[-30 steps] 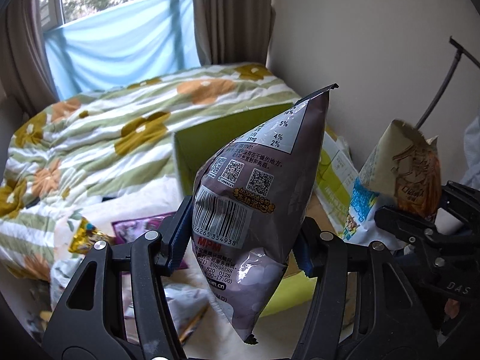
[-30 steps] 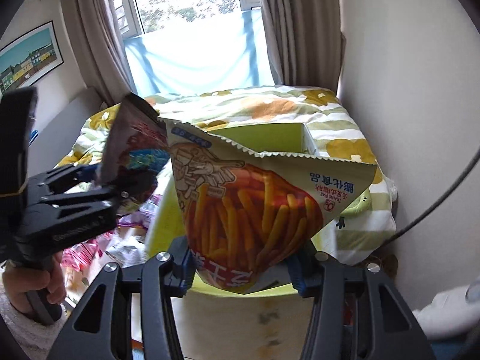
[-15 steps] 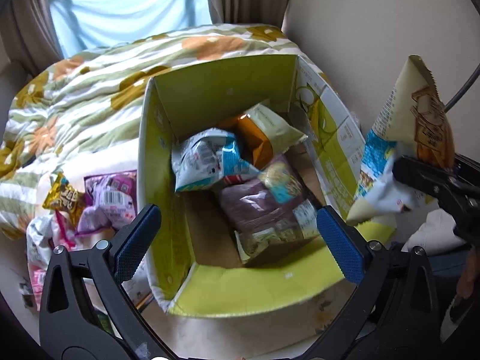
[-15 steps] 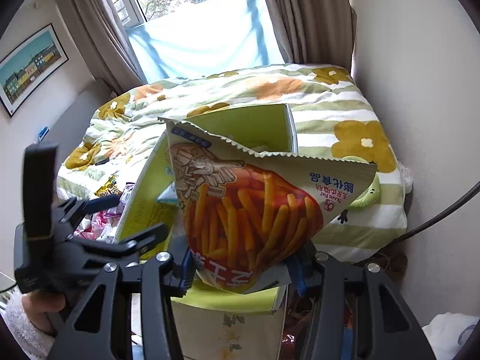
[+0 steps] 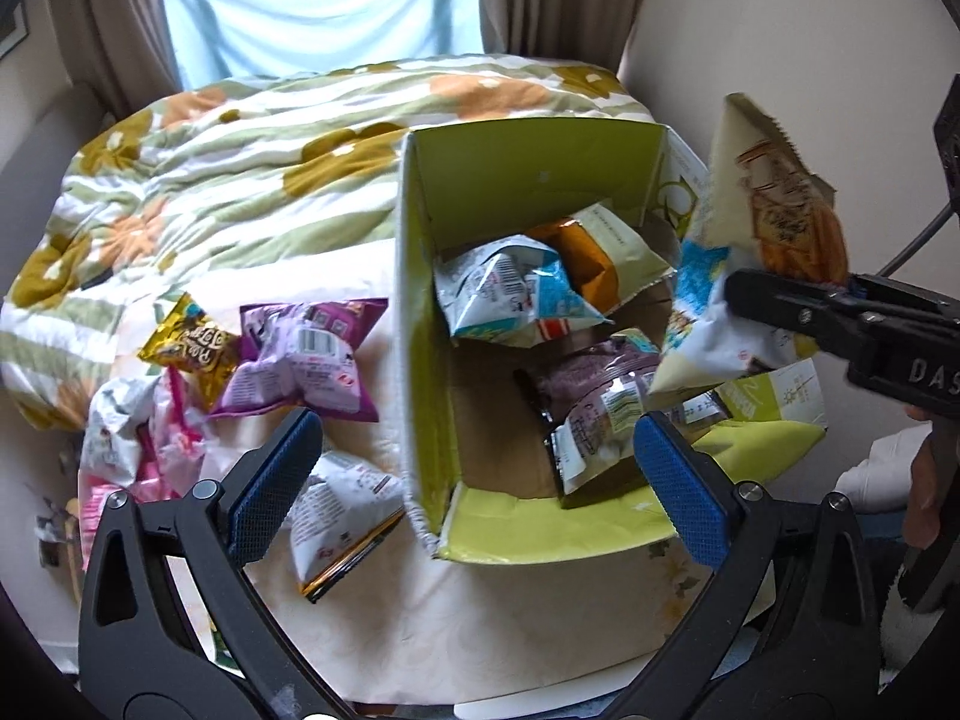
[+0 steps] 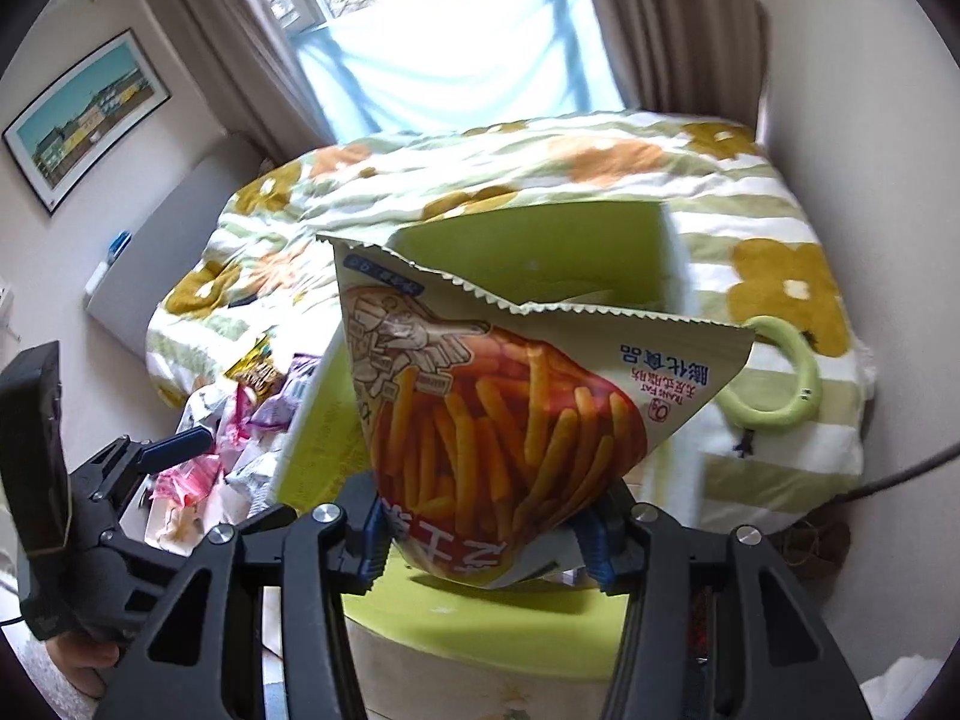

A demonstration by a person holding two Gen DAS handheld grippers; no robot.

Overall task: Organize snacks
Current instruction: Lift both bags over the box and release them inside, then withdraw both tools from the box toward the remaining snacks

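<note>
My left gripper (image 5: 477, 426) stands wide open above the near left wall of the green box (image 5: 408, 300), with nothing between its blue pads. A purple-grey snack bag (image 5: 600, 402) lies inside the box with a blue-white bag (image 5: 510, 294) and an orange one (image 5: 588, 258). My right gripper (image 6: 483, 540) is shut on the bottom of a fries snack bag (image 6: 498, 420) and holds it upright over the box's near right side. In the left wrist view that fries bag (image 5: 756, 228) and the right gripper (image 5: 780, 300) hang at the right.
Loose snacks lie on the bed left of the box: a purple bag (image 5: 300, 354), a gold packet (image 5: 192, 342), a white bag (image 5: 342, 510) and pink packets (image 5: 162, 438). A flowered quilt (image 5: 240, 168) covers the bed. A wall (image 5: 780, 30) stands close on the right.
My left gripper opened and let go of the purple-grey bag, which now lies in the box. The right gripper has carried the fries bag closer over the box.
</note>
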